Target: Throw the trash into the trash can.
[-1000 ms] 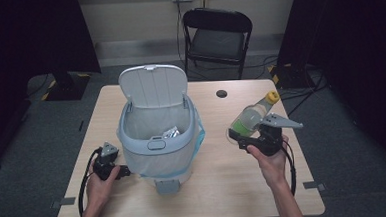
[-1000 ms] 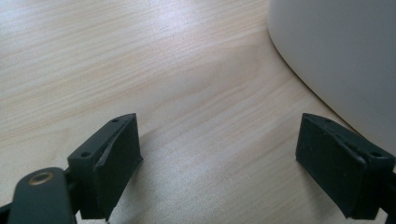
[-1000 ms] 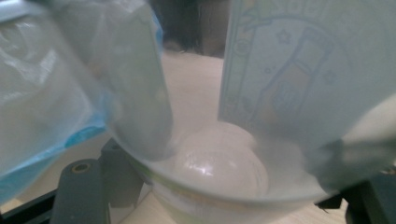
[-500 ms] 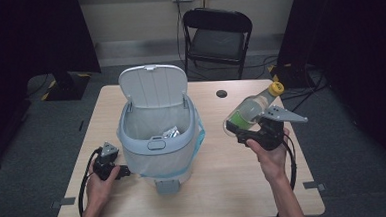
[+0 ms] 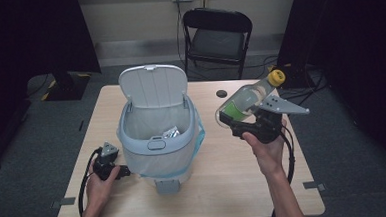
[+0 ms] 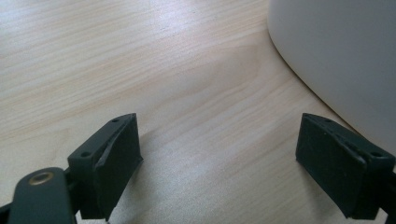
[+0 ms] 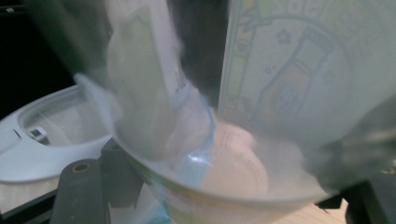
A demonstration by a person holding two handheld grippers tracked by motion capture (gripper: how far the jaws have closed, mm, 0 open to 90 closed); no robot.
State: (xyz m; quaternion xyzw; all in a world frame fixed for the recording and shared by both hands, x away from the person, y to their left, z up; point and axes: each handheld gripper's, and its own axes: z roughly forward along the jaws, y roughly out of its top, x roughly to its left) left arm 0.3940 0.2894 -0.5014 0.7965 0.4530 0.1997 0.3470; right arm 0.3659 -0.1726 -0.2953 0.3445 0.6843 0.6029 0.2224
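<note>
A clear plastic bottle [image 5: 244, 102] with a yellow cap and a green label is held in the air to the right of the bin, tilted with its cap up and to the right. My right gripper [image 5: 230, 119] is shut on its lower body. Up close in the right gripper view the bottle [image 7: 243, 116] fills the space between the jaws. A pale grey bin [image 5: 158, 135] with its lid up stands in the middle of the table, with some crumpled waste inside. My left gripper [image 5: 125, 171] rests on the table by the bin's left foot, its jaws open and empty [image 6: 219, 163].
A wooden table [image 5: 225, 187] carries the bin. A small black disc [image 5: 222, 93] lies near the table's far edge. A black folding chair [image 5: 218, 34] stands behind the table. The bin's white wall [image 6: 341, 56] is close on the right in the left gripper view.
My right gripper has risen with the bottle and drifted a little toward the bin. The left hand has stayed put.
</note>
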